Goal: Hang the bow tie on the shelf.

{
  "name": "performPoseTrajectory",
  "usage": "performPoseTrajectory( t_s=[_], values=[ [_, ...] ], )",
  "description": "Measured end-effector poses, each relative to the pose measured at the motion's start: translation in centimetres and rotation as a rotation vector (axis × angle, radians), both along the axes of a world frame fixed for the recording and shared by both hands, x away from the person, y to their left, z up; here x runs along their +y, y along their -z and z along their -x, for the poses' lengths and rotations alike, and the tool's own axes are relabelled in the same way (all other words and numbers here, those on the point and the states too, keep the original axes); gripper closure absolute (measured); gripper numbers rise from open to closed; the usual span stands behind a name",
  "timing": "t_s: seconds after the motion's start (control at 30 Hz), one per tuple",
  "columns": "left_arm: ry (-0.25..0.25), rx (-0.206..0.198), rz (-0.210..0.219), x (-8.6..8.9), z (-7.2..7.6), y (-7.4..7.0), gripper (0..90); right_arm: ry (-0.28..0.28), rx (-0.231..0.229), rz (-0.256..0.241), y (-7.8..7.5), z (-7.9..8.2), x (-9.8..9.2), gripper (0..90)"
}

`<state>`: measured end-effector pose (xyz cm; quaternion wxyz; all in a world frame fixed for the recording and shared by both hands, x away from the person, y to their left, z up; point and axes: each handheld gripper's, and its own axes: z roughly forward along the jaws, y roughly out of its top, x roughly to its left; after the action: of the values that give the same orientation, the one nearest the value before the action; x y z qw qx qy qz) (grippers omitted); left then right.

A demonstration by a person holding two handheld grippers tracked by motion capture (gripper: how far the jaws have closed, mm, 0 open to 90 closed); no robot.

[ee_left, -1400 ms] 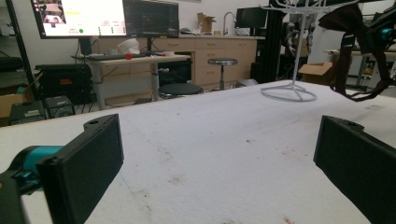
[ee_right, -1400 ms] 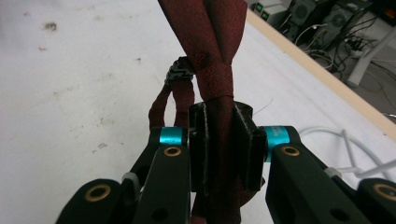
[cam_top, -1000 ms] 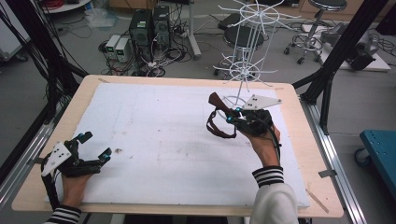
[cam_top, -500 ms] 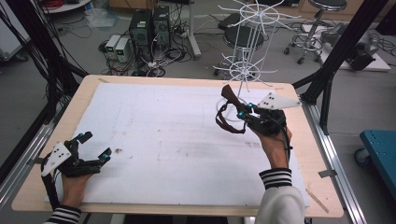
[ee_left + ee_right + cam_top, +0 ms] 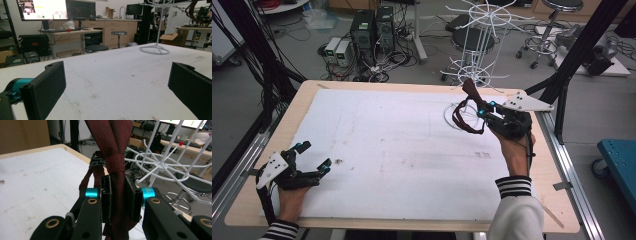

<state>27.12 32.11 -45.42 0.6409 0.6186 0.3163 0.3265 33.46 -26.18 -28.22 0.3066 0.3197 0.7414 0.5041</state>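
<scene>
Wooden bench (image 5: 557, 200), its top covered by a white, lightly stained sheet (image 5: 402, 150). On the floor beyond the far edge: two dark computer towers (image 5: 372, 32) amid tangled cables, and a wheeled stool (image 5: 557, 5). A black frame post (image 5: 577, 55) slants at far right; a blue cart (image 5: 619, 160) stands beside the bench. Left gripper view: two monitors (image 5: 41, 10) on a desk, a cardboard box (image 5: 172, 38).

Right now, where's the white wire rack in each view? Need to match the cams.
High view: white wire rack stands at the table's far edge, top centre-right, just beyond the right gripper and its dark red strap.
Left gripper view: upper right, its ring base on the table's far side.
Right gripper view: right half, behind the clamped strap.
Shared landmark: the white table cover.
</scene>
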Motion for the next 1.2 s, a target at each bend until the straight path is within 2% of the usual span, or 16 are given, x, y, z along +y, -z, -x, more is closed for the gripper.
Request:
performPoseTrajectory(
  t_s=[0.13, 0.37, 0.63, 1.2],
  values=[
    [0.0, 0.0, 0.0, 0.0, 0.0, 0.0, 1.9, 0.017, -0.013, -0.005, -0.2, -0.4, -0.4, 77.9],
    [0.0, 0.0, 0.0, 0.0, 0.0, 0.0, 1.9, 0.077, 0.014, -0.031, 0.3, -1.6, -1.3, 77.9],
    [0.0, -0.001, 0.0, 0.0, 0.0, 0.0, 1.9, 0.115, 0.025, -0.051, 0.9, -2.8, -1.6, 77.8],
    [0.0, -0.002, -0.003, 0.0, 0.0, 0.0, 1.9, 0.175, 0.059, -0.046, 2.2, -4.1, -1.9, 77.8]
  ],
)
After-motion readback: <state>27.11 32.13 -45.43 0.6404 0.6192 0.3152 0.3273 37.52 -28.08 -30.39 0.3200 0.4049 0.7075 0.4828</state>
